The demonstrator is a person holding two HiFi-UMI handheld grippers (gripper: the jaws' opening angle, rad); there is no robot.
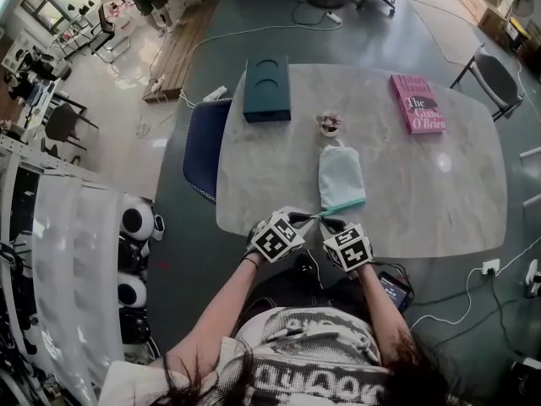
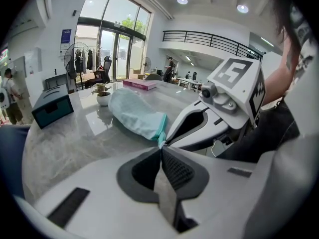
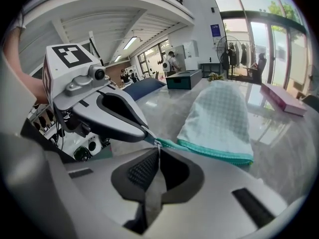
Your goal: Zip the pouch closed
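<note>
Pouch [image 1: 341, 176] lies nr tabletop [image 1: 439, 184] near edge, teal zip side toward me. L gripper [image 2: 160, 147] clenched on pouch's zip-end corner, prob. as anchor. R gripper [image 3: 158, 146] pinches what looks like the pull [image 3: 157, 143] beside it, ready to draw along.

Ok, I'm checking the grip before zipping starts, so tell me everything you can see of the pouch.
The pouch is pale mint fabric with a fine check weave and a darker teal zipper band along its near end. It lies flat on the marble table, rounded end away from the person. The left claw and the right claw are both shut on the band's left corner. Whether the zip is open cannot be told.
</note>
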